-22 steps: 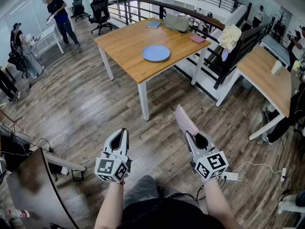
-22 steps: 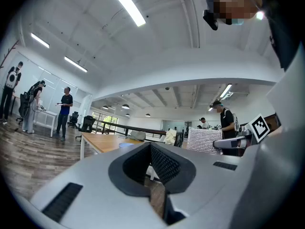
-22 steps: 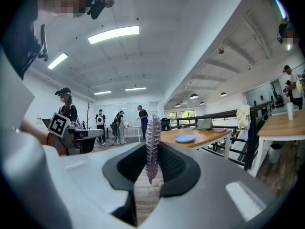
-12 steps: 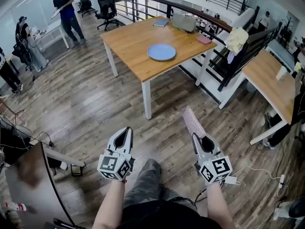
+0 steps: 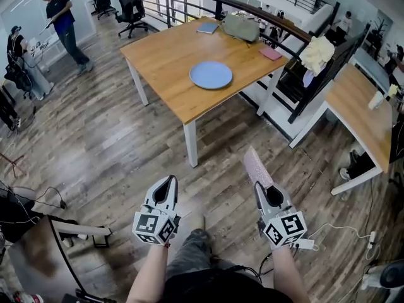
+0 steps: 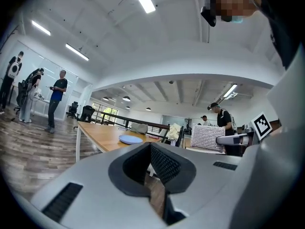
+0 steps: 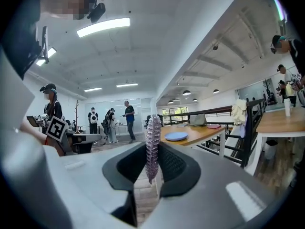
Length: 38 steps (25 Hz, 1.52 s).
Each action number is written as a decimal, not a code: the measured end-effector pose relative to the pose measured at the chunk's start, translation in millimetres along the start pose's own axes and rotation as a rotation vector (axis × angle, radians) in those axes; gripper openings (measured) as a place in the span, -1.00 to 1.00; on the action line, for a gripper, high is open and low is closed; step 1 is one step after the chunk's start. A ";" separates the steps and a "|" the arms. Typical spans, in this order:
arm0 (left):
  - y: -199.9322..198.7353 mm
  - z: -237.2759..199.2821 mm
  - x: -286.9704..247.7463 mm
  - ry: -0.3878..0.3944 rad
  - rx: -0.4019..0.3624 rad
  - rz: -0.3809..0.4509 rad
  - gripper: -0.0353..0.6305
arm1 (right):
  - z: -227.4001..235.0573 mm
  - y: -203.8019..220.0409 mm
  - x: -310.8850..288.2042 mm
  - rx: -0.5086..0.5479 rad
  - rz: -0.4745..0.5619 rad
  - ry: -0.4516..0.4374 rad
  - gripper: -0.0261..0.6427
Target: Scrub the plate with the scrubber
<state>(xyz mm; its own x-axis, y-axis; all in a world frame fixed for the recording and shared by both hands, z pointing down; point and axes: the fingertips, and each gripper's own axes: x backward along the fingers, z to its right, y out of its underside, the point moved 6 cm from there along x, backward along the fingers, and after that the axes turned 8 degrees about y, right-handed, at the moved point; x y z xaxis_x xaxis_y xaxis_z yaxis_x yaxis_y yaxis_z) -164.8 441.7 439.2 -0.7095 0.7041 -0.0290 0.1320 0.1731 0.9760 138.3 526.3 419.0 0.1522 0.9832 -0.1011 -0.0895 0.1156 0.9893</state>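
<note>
our left gripper (image 5: 168,182) has its jaws pressed together with nothing between them. the plate (image 5: 211,75) lies flat on the wooden table (image 5: 158,52), well ahead of both sets of jaws, a touch left of the left jaws' line and a touch right of the right jaws' line. our right gripper (image 5: 261,191) is clamped on the scrubber (image 5: 257,165), whose long axis runs straight out past the jaw tips. we judge neither hand clearly nearer. the scrubber's gripped end is hidden between the pads, and the plate is too far off to show any dirt.
</note>
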 end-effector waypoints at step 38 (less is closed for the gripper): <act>-56.8 -164.9 -202.1 0.065 -0.019 0.047 -0.91 | 40.6 -12.5 -271.7 -0.046 -0.024 -0.032 -0.68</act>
<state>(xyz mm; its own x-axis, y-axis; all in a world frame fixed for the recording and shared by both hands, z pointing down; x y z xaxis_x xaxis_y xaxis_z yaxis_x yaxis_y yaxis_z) -143.1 176.1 425.1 -0.7467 0.6645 0.0302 0.1535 0.1279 0.9798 138.0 251.9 438.3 0.1862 0.9750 -0.1210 -0.1300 0.1465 0.9806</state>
